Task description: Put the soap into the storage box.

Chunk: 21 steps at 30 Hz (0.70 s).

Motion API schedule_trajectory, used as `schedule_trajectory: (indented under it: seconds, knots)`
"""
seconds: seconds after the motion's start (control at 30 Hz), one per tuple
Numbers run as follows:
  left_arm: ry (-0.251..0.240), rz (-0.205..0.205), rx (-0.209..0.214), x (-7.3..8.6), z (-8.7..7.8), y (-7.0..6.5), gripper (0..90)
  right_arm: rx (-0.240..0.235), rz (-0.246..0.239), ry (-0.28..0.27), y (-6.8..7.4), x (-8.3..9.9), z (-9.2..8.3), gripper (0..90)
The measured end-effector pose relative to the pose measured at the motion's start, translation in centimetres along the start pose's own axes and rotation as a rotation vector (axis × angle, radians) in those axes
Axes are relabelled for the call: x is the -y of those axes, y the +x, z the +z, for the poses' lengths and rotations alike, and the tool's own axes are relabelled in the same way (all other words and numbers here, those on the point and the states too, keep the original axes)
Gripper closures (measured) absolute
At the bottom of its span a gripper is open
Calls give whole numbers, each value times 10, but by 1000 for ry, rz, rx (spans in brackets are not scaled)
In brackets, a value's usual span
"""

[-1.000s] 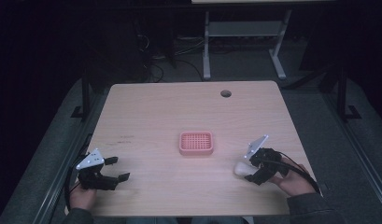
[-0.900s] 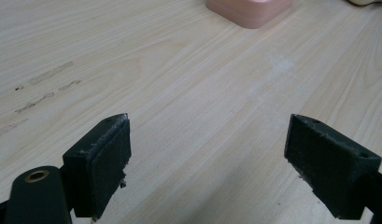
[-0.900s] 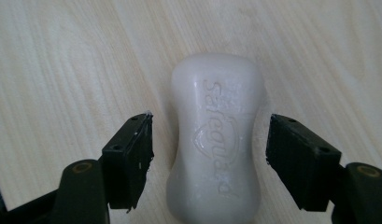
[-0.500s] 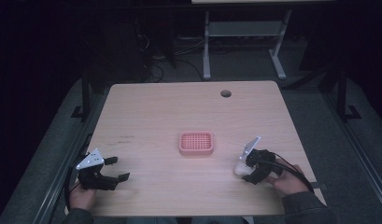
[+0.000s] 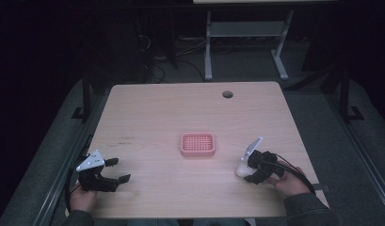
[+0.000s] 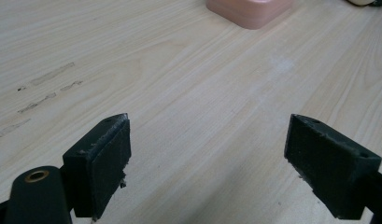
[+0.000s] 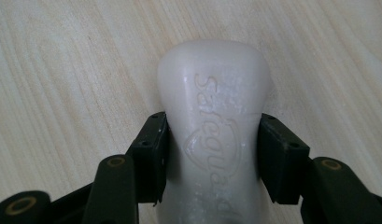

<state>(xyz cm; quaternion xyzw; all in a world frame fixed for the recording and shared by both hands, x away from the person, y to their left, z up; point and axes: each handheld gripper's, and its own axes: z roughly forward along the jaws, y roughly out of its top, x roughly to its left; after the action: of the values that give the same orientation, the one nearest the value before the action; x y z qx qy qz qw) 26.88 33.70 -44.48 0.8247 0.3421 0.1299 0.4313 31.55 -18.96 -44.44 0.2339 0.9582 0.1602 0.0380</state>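
Observation:
A white bar of soap (image 7: 212,102) with raised lettering lies flat on the wooden table (image 5: 171,108), near its front right (image 5: 239,170). My right gripper (image 7: 212,149) has just been closing its jaws on the bar, and both pads now press its narrow waist. Seen from above, that gripper (image 5: 244,171) points left toward the soap. A pink ribbed soap dish (image 5: 197,144) sits at the table's middle, apart from the bar. At the front left my left gripper (image 5: 120,170) rests open, its wide-spread jaws (image 6: 207,154) holding nothing, the dish's corner (image 6: 249,9) far ahead of them.
A round cable hole (image 5: 227,94) lies near the table's far edge. Dark scuff marks (image 5: 126,139) cross the wood left of the dish. Behind the table stands a metal desk frame (image 5: 209,47) on a dark floor.
The right gripper shifted slightly left onto the soap and its jaws went from wide apart to clamped on the bar. The left gripper stayed put.

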Motion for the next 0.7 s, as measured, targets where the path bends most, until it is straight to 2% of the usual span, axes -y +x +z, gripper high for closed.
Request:
schedule_trajectory:
  seconds: [0.2,0.43,0.6,0.7]
  knots:
    - [-5,-4,1,0,1,-1,139,-7,13,-10,-1,2,0,476]
    - [-4,-1,0,0,0,0,139,-15,-8,-21,-2,3,0,485]
    - [-15,-13,-4,1,-1,1,139,-9,-18,-12,-1,2,-1,487]
    - [-16,-12,-6,1,-2,1,139,-24,-19,-21,0,3,-2,488]
